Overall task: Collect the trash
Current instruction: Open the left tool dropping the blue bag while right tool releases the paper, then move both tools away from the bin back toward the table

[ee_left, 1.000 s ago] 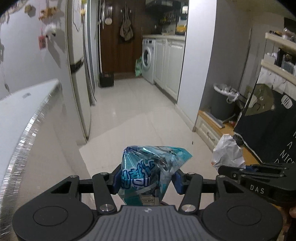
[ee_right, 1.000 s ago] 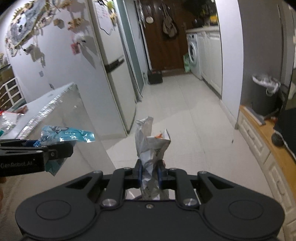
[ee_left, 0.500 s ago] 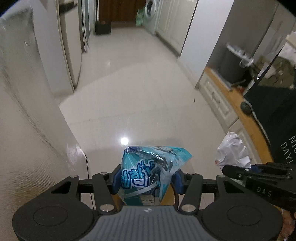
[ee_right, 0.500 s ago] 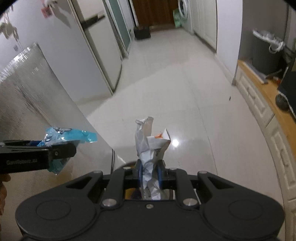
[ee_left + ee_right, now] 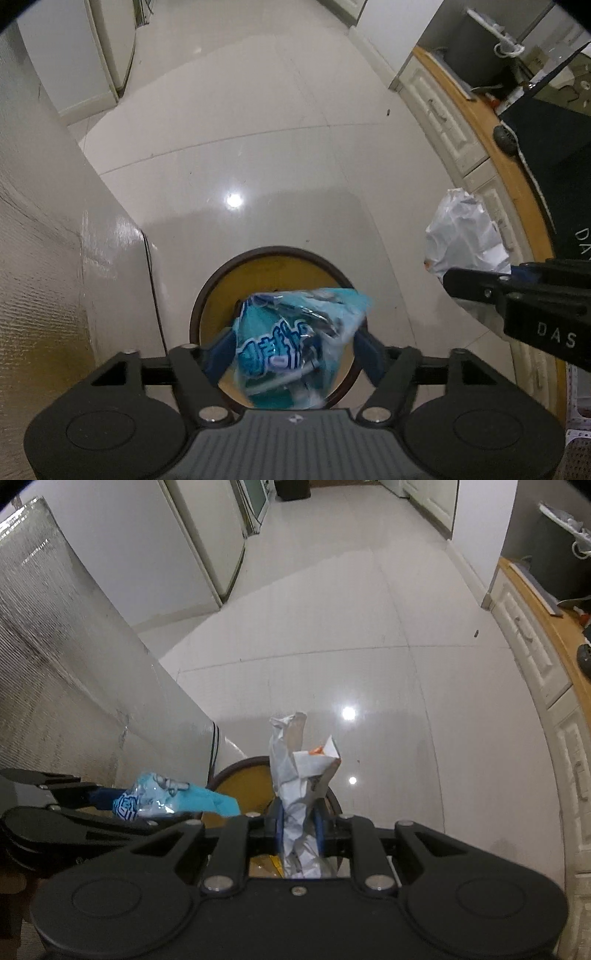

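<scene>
A round bin (image 5: 221, 291) with a dark rim and yellow inside stands on the floor below both grippers; it also shows in the right wrist view (image 5: 240, 786). My left gripper (image 5: 291, 347) has its jaws spread, and the blue snack wrapper (image 5: 295, 339) sits blurred between them above the bin mouth. The wrapper also shows in the right wrist view (image 5: 173, 799). My right gripper (image 5: 299, 827) is shut on a crumpled white paper wrapper (image 5: 299, 775), held upright over the bin's right side. The paper also shows in the left wrist view (image 5: 465, 236).
A silver foil-covered table side (image 5: 37, 258) stands close on the left. White fridge doors (image 5: 207, 542) are beyond it. A low white cabinet with a wooden top (image 5: 480, 147) runs along the right, with a grey lined bin (image 5: 565, 550) behind. Glossy white tile floor (image 5: 258, 129) lies ahead.
Both grippers tilted down and moved over the round bin, which has come into view. The left jaws have spread and the blue wrapper now looks blurred and loose between them.
</scene>
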### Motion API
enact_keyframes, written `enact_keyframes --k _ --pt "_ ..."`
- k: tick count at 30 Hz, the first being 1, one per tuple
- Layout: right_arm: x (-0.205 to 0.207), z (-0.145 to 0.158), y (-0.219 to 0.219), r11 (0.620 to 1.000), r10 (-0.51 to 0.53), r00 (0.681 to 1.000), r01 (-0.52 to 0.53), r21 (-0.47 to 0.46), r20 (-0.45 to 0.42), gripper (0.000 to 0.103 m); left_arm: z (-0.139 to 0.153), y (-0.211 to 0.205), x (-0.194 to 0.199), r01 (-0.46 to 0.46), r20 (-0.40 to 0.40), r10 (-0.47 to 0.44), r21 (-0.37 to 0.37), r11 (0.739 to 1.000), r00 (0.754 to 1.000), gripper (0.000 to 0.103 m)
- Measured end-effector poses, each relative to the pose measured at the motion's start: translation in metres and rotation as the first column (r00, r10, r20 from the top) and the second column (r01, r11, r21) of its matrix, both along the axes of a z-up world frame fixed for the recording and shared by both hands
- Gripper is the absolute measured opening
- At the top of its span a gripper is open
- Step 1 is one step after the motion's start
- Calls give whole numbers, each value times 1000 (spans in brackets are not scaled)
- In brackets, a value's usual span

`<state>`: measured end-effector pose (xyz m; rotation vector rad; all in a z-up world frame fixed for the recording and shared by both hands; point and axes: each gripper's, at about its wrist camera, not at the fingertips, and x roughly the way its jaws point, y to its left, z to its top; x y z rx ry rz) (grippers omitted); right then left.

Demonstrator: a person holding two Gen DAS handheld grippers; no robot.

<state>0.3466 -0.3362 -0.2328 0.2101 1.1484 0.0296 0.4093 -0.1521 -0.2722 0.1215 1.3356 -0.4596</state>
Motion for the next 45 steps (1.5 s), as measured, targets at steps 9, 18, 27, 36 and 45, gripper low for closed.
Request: enact_keyframes --k 9,18,27,36,45 --pt "8 -15 7 999 39 998 -39 -2 -46 18 -11 11 3 -36 3 36 59 998 999 87" --pt "6 -29 14 994 106 988 -104 18 -109 23 -14 24 4 -71 3 71 98 993 997 96" --pt "10 -39 18 992 124 985 -121 37 -119 35 -22 31 6 -90 -22 93 109 990 995 101" --pt "11 -51 23 985 170 966 -175 -9 -196 53 -25 35 5 -95 -39 100 117 989 994 103" --pt "6 -46 18 989 133 972 -142 -31 -195 78 -22 40 4 -119 -50 126 129 984 991 103"
